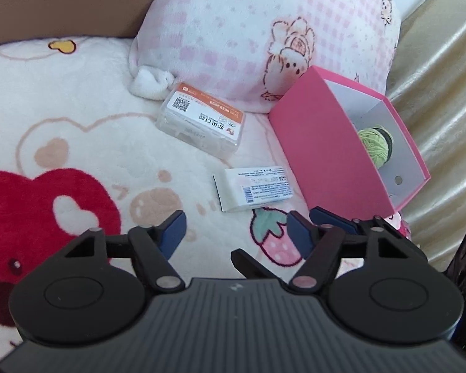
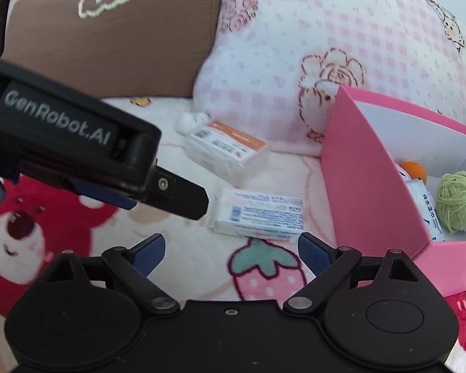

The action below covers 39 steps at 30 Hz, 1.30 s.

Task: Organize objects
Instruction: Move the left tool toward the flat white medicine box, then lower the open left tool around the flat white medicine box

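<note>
You've got a pink checked pillow (image 1: 248, 25), brown cushion (image 2: 115, 15), cartoon fleece blanket (image 1: 77, 124), gold curtain (image 1: 444, 99).

Pink box (image 2: 366, 186) cut off at right edge; orange ball (image 2: 414, 169) inside half hidden; left gripper (image 2: 183, 205) blurred.

A home is indicated — a bed or sofa, which of the two cannot be told. A fleece blanket (image 1: 77, 130) printed with bears and strawberries is spread out, and a pink checked pillow (image 1: 264, 31) and a brown cushion (image 2: 115, 25) are propped behind — soft furnishings throughout.
</note>
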### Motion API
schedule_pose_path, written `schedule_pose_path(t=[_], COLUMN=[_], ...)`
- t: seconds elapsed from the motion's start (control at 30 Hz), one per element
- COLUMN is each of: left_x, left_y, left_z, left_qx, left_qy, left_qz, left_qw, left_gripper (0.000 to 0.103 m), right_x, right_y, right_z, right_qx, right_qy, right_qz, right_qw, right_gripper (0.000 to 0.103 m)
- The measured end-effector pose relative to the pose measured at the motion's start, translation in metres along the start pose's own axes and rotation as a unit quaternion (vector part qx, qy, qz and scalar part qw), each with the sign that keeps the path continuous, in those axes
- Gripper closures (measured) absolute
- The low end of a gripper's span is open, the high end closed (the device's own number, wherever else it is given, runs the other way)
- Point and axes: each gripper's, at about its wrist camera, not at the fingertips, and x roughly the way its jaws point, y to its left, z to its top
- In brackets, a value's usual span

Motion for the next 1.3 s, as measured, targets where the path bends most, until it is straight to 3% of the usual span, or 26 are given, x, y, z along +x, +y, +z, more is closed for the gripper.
schedule_pose_path(t=[0.37, 0.47, 0.63, 0.7, 0.77, 0.87, 1.1, 1.3], left_x=[0.029, 0.035, 0.043, 0.046, 0.049, 0.057, 0.058, 0.059], left_y=[0.014, 0.009, 0.006, 0.008, 0.009, 0.007, 0.014, 0.020], left_z=[0.009, 0.011, 0.012, 0.012, 0.013, 0.013, 0.014, 0.011], left_qx=[-0.022, 0.004, 0.008, 0.004, 0.001, 0.009, -0.018, -0.038], left_qy=[0.004, -0.001, 0.000, -0.002, -0.004, 0.003, -0.001, 0.004], left_qz=[-0.018, -0.022, -0.025, -0.027, -0.025, -0.013, -0.030, -0.037], left_qw=[0.9996, 0.9997, 0.9996, 0.9996, 0.9997, 0.9999, 0.9994, 0.9986], left_gripper=[0.054, 0.054, 0.054, 0.054, 0.067, 0.075, 0.077, 0.077], right_x=[0.020, 0.027, 0.034, 0.037, 0.041, 0.048, 0.061, 0.060], right_y=[0.001, 0.002, 0.007, 0.007, 0.006, 0.002, -0.004, 0.000], right_z=[-0.002, -0.003, -0.009, -0.009, -0.007, -0.003, 0.003, 0.004], right_qx=[0.005, 0.011, -0.018, -0.019, -0.009, 0.013, 0.048, -0.004], right_qy=[0.014, 0.014, 0.010, 0.010, 0.013, 0.021, 0.023, 0.006], right_qz=[-0.028, -0.069, -0.082, -0.081, -0.078, -0.066, -0.047, -0.030], right_qw=[0.999, 0.997, 0.996, 0.996, 0.997, 0.997, 0.997, 1.000], right_gripper=[0.009, 0.008, 0.004, 0.004, 0.002, 0.001, 0.000, 0.002])
